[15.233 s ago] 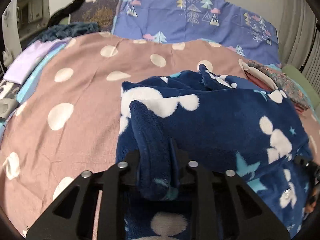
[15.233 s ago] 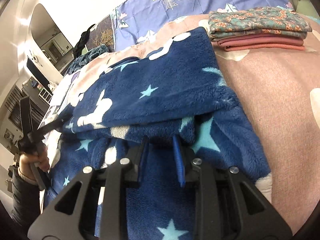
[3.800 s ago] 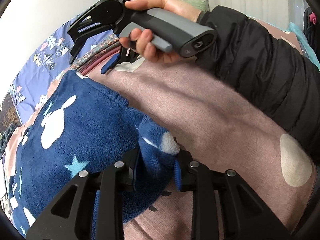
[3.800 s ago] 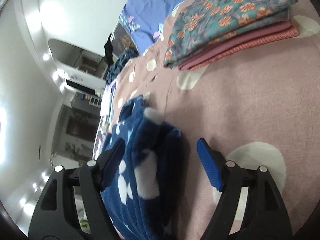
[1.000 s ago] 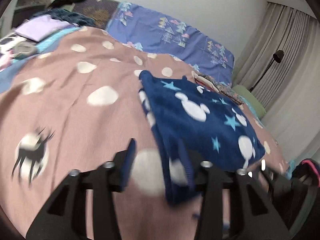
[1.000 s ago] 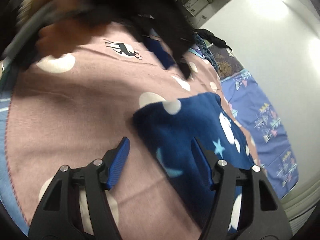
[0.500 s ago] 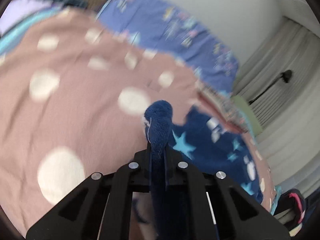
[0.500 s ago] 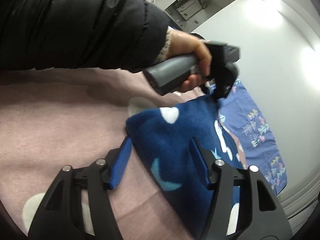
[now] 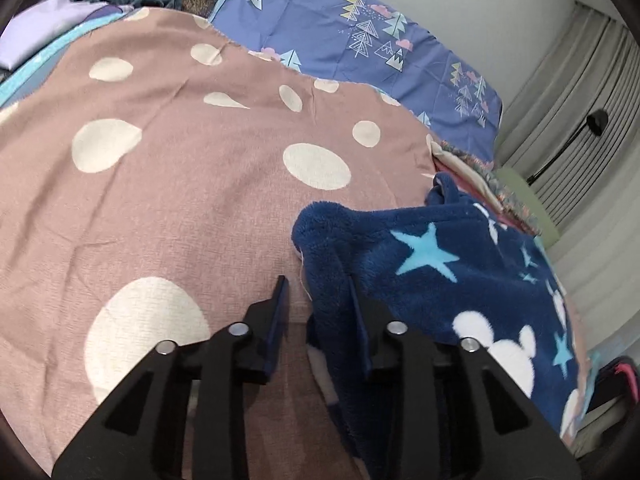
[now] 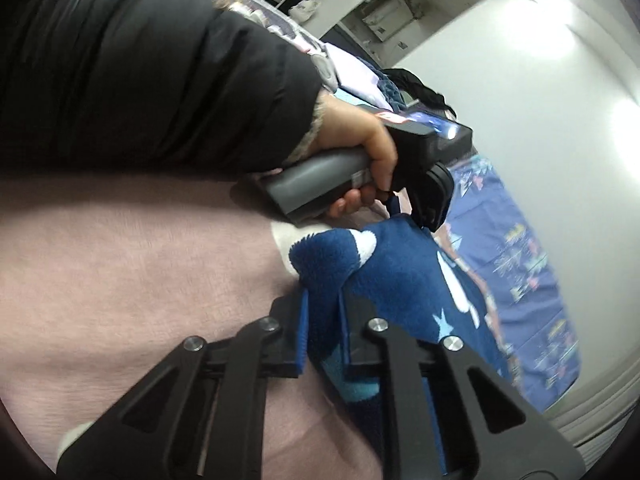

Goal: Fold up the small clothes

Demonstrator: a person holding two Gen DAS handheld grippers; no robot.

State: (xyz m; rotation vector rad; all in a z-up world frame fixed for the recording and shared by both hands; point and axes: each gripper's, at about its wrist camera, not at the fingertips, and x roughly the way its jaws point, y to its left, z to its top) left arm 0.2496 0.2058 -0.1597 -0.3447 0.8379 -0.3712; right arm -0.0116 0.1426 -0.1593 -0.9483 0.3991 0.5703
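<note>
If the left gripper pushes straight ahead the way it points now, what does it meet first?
Probably the folded edge of the navy fleece garment already between the left gripper fingers, then the pink spotted bedspread beneath; depth is unclear.

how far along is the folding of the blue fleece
Done: the blue fleece already lies doubled over on the pink dotted sheet, beside folded clothes stacked near the pillow. In hand: the right tongs have just closed on a near corner; the left tongs have just been opening, with the fleece edge between them, unpinched. Left: likely another fold and adding it to the stack.
</note>
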